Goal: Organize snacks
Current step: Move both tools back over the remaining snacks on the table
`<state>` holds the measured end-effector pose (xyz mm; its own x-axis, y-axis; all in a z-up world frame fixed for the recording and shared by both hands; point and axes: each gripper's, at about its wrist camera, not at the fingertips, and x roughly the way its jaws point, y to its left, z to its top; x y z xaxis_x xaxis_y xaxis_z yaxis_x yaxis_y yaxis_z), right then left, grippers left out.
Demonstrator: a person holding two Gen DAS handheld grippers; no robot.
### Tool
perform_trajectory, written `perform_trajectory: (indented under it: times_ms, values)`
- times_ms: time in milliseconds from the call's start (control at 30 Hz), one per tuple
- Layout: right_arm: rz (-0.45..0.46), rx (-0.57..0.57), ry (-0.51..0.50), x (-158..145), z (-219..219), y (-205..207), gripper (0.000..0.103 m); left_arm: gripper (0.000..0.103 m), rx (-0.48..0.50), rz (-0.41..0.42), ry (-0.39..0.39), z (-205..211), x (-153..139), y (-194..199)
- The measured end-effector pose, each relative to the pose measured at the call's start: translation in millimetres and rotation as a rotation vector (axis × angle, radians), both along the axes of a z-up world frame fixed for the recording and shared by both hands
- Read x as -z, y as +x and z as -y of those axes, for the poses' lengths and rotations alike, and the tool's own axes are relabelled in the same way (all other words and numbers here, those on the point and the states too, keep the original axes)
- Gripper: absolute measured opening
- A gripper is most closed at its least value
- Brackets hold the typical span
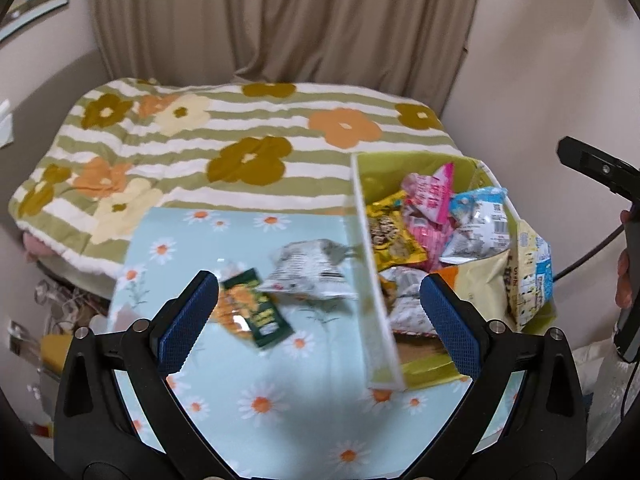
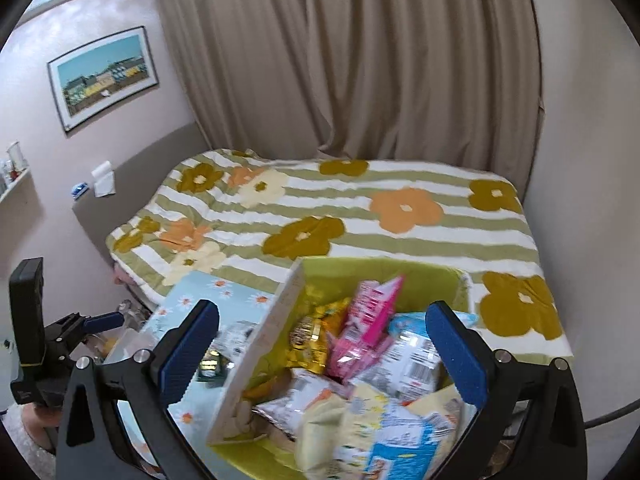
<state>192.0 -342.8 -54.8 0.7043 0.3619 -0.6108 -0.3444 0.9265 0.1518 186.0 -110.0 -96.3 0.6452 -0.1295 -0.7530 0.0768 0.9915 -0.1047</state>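
Note:
A green box [image 1: 424, 370] [image 2: 424, 284] full of snack bags stands at the right of a light blue daisy cloth [image 1: 256, 396]. Inside lie a pink bag [image 1: 430, 194] [image 2: 368, 320], a yellow bag [image 1: 394, 236] [image 2: 316, 340], and a white and blue bag [image 1: 480, 224] [image 2: 408, 356]. On the cloth, left of the box, lie a dark green snack packet [image 1: 252, 308] and a grey-white bag [image 1: 312, 272]. My left gripper [image 1: 318, 316] is open above these two. My right gripper [image 2: 322, 354] is open above the box.
A bed with a striped flower quilt [image 1: 224, 140] [image 2: 360, 216] lies behind the cloth. Beige curtains [image 2: 360, 60] hang at the back. Clutter sits on the floor at left [image 1: 60, 308]. The right gripper's body [image 1: 624, 240] shows at the right edge.

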Motion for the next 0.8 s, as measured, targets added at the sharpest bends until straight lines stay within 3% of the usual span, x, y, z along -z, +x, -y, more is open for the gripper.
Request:
perform_trajectory:
  times_ms: [333, 600, 800]
  values:
    - [0.025, -0.063, -0.028, 0.3, -57.3, -15.3, 0.103, 0.1, -0.046, 0.006, 0.019, -71.1, -5.2, -24.5]
    - [-0.039, -0.076, 0.013, 31.9, -133.5, -11.2, 0.103, 0.1, -0.063, -0.067, 0.024, -151.2, 22.6, -37.7]
    - [-0.078, -0.065, 0.008, 59.6, -185.7, -8.5, 0.103, 0.1, -0.043, -0.15, -0.019, -209.2, 53.7, -40.2]
